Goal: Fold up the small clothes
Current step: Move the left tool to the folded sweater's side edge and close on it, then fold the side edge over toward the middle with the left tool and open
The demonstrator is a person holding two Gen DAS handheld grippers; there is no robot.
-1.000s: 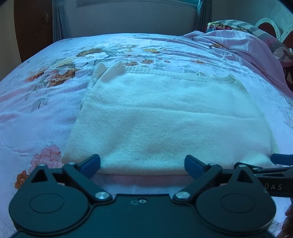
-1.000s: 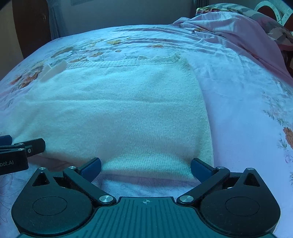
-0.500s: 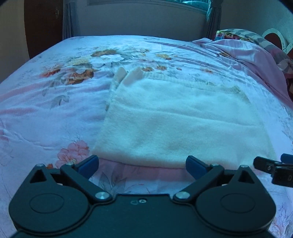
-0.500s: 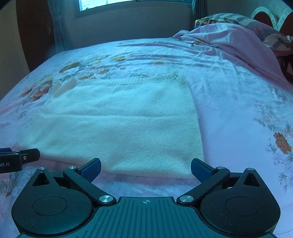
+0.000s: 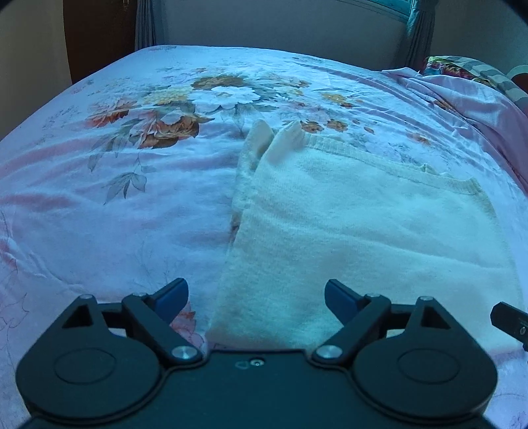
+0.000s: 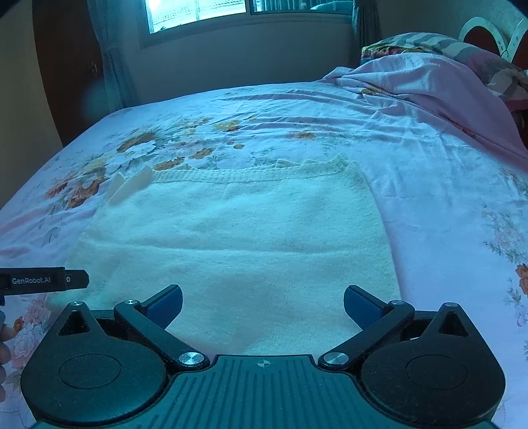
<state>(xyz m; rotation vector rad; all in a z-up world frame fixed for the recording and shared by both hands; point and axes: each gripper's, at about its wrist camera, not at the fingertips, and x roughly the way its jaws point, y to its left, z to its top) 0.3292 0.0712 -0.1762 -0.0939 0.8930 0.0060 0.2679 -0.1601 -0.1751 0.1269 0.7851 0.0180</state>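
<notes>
A folded white knit garment (image 5: 363, 237) lies flat on the floral bedsheet (image 5: 115, 204); it also shows in the right wrist view (image 6: 257, 244). Two cuff ends stick out at its far left corner (image 5: 283, 138). My left gripper (image 5: 255, 298) is open and empty, just above the garment's near left corner. My right gripper (image 6: 262, 305) is open and empty, over the garment's near edge, right of centre. The tip of the right gripper shows at the right edge of the left wrist view (image 5: 510, 318); the left gripper's side shows at the left of the right wrist view (image 6: 43, 280).
A crumpled pink blanket (image 6: 429, 85) and patterned pillows (image 6: 412, 43) lie at the bed's far right. A wall with a window (image 6: 198, 13) and curtains stands behind the bed. A dark wooden door (image 5: 99, 33) is at the far left.
Both grippers have pulled back and risen from the garment's near edge. The left gripper has shifted left, so the garment now sits right of its centre.
</notes>
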